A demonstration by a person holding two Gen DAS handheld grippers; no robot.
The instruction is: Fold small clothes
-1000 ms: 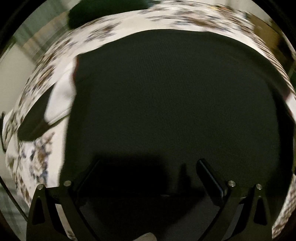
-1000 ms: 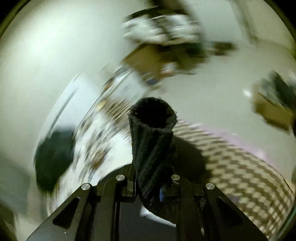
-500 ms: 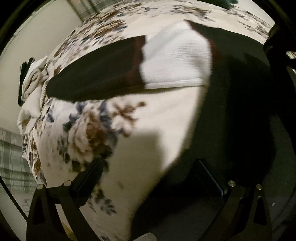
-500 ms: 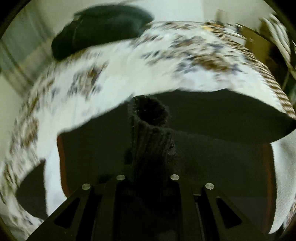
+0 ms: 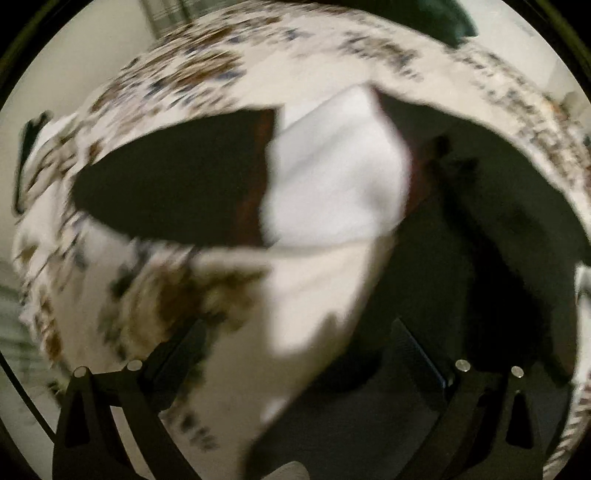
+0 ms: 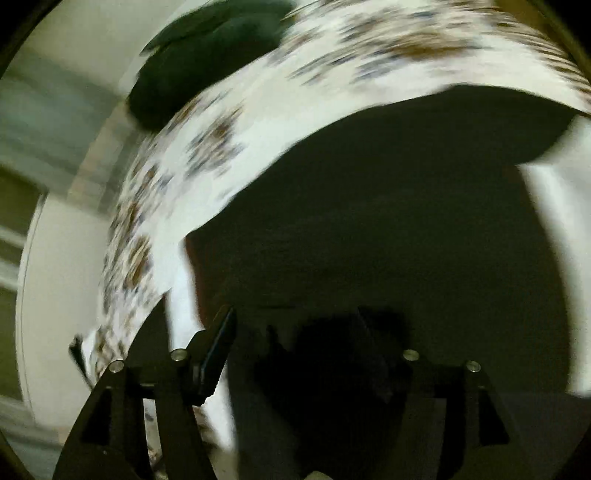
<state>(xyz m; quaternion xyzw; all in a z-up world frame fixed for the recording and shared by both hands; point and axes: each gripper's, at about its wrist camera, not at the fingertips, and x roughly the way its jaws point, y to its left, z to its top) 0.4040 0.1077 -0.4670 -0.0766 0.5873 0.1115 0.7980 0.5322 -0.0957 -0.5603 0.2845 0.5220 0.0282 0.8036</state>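
Note:
A small garment lies spread on the floral bedsheet. Its body is black, and one sleeve has a white section ending in a black cuff with dark red trim. My left gripper hangs open just above the sheet at the body's edge, below the white sleeve, holding nothing. My right gripper points down over the black body and its jaws are opening. A dark fold of black cloth lies between its fingers, and the pads stand apart from it.
A dark green bundle sits at the far edge of the bed, also visible in the left wrist view as a dark green bundle. The floral sheet extends to the left of the garment, and pale floor shows beyond the bed's edge.
My left gripper slid from over the black body to beside the white sleeve. My right gripper swung down over the garment, then let go of the black ribbed cuff it held.

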